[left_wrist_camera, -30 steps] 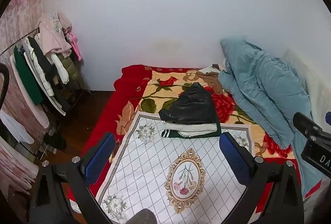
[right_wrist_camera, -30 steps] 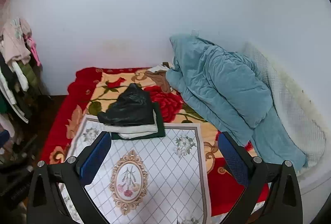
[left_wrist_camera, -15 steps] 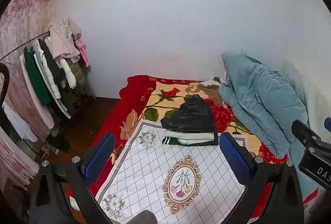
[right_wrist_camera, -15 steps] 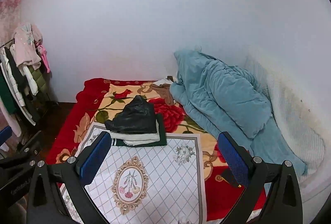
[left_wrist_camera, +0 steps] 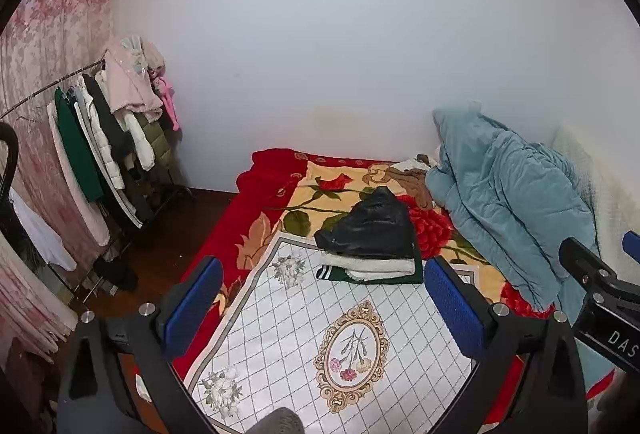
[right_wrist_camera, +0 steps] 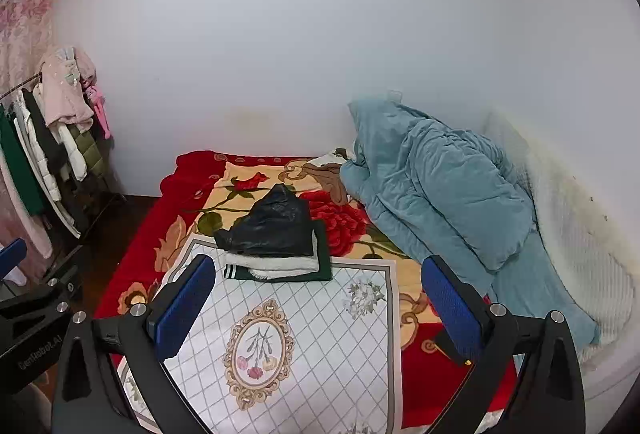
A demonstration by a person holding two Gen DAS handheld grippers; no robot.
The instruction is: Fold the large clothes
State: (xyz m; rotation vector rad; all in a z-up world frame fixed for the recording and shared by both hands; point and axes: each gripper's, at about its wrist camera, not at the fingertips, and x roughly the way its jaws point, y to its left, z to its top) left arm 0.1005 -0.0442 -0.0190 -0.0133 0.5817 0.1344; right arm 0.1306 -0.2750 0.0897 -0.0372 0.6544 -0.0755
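Note:
A stack of folded clothes [left_wrist_camera: 370, 254] lies on the bed: a black jacket [left_wrist_camera: 372, 230] on top, a white garment under it, a dark green one at the bottom. It rests at the far edge of a white quilted mat [left_wrist_camera: 304, 330]. My left gripper [left_wrist_camera: 322, 308] hovers open above the mat, short of the stack, with nothing between its fingers. In the right wrist view the same stack [right_wrist_camera: 276, 246] lies ahead of my right gripper [right_wrist_camera: 318, 308], which is open and empty too. Each gripper shows at the edge of the other's view.
A red floral blanket [left_wrist_camera: 256, 234] covers the bed. A bunched blue duvet [left_wrist_camera: 508, 201] fills its right side against the wall. A clothes rack [left_wrist_camera: 100, 153] with hanging garments stands left, across dark floor. A small dark object [right_wrist_camera: 452, 348] lies on the blanket's near right.
Both views have drawn back and tilted up a little: the bed sits lower in frame, and more of the wall and rack shows. The stack has not moved. Both grippers stay open.

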